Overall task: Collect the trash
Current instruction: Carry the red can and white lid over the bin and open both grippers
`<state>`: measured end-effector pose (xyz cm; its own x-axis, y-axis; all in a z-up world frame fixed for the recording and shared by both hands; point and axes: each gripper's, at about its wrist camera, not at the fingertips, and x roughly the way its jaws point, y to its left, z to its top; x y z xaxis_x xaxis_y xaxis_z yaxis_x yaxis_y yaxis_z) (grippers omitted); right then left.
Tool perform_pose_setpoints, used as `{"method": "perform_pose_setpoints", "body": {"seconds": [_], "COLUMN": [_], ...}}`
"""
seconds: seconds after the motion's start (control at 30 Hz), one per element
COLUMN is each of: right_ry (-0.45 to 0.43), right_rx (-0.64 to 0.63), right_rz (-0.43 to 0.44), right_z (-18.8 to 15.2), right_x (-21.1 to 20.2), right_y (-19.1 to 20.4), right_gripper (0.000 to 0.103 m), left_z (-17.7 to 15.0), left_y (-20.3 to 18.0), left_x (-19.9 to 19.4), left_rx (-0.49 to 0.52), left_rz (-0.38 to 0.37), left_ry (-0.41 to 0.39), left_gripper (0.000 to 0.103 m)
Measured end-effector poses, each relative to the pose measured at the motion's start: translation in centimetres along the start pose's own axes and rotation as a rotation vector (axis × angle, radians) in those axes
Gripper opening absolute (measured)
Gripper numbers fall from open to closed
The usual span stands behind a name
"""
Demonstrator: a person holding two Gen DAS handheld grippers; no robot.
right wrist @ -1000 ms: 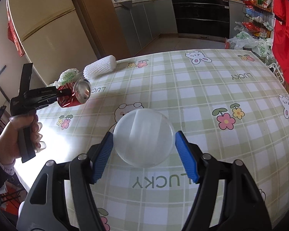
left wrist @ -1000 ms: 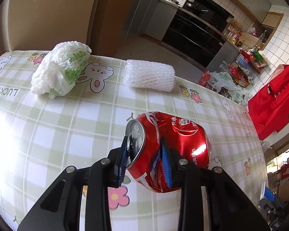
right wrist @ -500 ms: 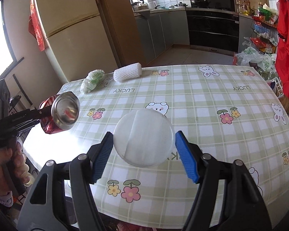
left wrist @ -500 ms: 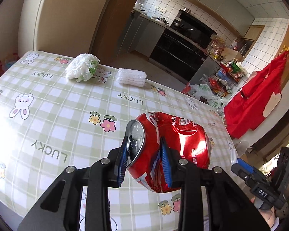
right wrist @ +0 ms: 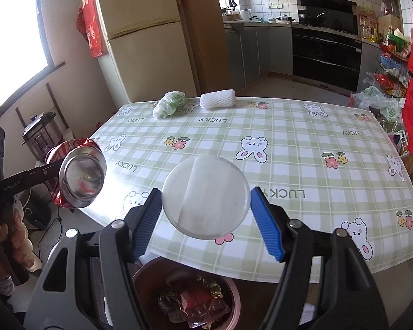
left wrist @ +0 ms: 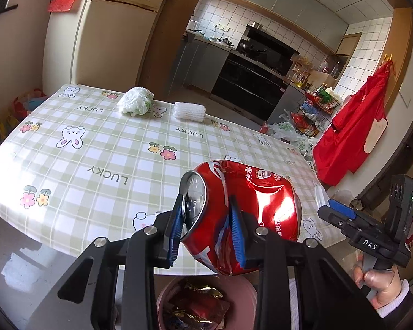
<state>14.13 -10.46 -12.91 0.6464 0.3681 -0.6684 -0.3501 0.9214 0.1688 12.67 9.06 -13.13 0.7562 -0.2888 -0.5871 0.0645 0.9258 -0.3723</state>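
Note:
My left gripper (left wrist: pixel 208 227) is shut on a crushed red soda can (left wrist: pixel 250 214), held in the air off the near table edge, above a pink trash bin (left wrist: pixel 203 302) with wrappers inside. The can also shows at the left of the right wrist view (right wrist: pixel 79 176). My right gripper (right wrist: pixel 205 211) is shut on a clear plastic cup (right wrist: pixel 205 195), seen bottom-on, above the same bin (right wrist: pixel 187 299). A crumpled white plastic bag (right wrist: pixel 169 101) and a white foam net sleeve (right wrist: pixel 217 99) lie at the table's far edge.
The table (right wrist: pixel 289 148) has a green checked cloth with bunnies and flowers. A fridge (right wrist: pixel 140 44) stands behind it and a kitchen counter with oven (right wrist: pixel 325 52) further back. A red apron (left wrist: pixel 352 126) hangs at the right. A cooker (right wrist: pixel 38 137) sits on the floor at left.
Both grippers have pulled back from over the table and risen, each keeping its item. The pink bin has come into view below them.

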Motion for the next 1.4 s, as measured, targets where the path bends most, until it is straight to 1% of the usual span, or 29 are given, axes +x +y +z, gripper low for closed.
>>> {"method": "perform_pose_setpoints", "body": {"seconds": [0.07, 0.23, 0.33, 0.57, 0.8, 1.07, 1.1, 1.17, 1.23, 1.3, 1.33, 1.4], "right_ry": [0.006, 0.001, -0.006, 0.001, 0.0, 0.026, 0.024, 0.0, -0.035, -0.059, -0.076, -0.108], "right_rx": [0.001, -0.012, -0.02, -0.038, -0.059, -0.057, -0.052, -0.034, -0.024, -0.019, -0.011, 0.01], "right_rz": [0.009, 0.009, 0.009, 0.015, 0.034, 0.042, 0.042, 0.051, 0.055, 0.034, 0.023, -0.001], "right_z": [-0.7, -2.4, -3.3, -5.3, -5.1, -4.9, -4.9, -4.6, -4.1, -3.7, -3.5, -3.0], "right_x": [-0.5, -2.2, -3.2, -4.4, -4.6, -3.5, -3.5, -3.9, -4.6, -5.1, -5.5, -6.2], "right_y": [0.4, 1.4, 2.0, 3.2, 4.2, 4.3, 4.2, 3.9, 3.6, 3.2, 3.0, 2.4], "right_gripper": [0.067, 0.067, 0.067, 0.067, 0.067, 0.068, 0.07, 0.087, 0.091, 0.093, 0.097, 0.097], "left_z": [-0.8, -1.8, -2.4, -4.1, -3.9, -3.9, -3.9, -3.9, -3.9, -4.0, -4.0, -4.0], "left_y": [0.0, -0.8, -1.1, -1.3, -0.9, -0.8, -0.7, -0.8, -1.0, -1.1, -1.2, -1.5], "left_x": [-0.5, -1.8, -2.8, -5.1, -6.3, -5.8, -5.7, -5.5, -5.4, -5.3, -5.3, -5.3], "left_rx": [-0.008, 0.019, 0.036, 0.03, 0.016, 0.015, 0.015, 0.017, 0.022, 0.028, 0.03, 0.042], "left_rz": [-0.01, -0.023, -0.026, -0.026, -0.027, -0.025, -0.024, -0.024, -0.026, -0.028, -0.031, -0.033], "left_ry": [0.006, -0.011, -0.031, -0.066, -0.089, -0.083, -0.082, -0.079, -0.075, -0.072, -0.071, -0.071], "left_gripper": [0.031, 0.031, 0.031, 0.031, 0.031, 0.031, 0.031, 0.031, 0.031, 0.031, 0.031, 0.031]}}
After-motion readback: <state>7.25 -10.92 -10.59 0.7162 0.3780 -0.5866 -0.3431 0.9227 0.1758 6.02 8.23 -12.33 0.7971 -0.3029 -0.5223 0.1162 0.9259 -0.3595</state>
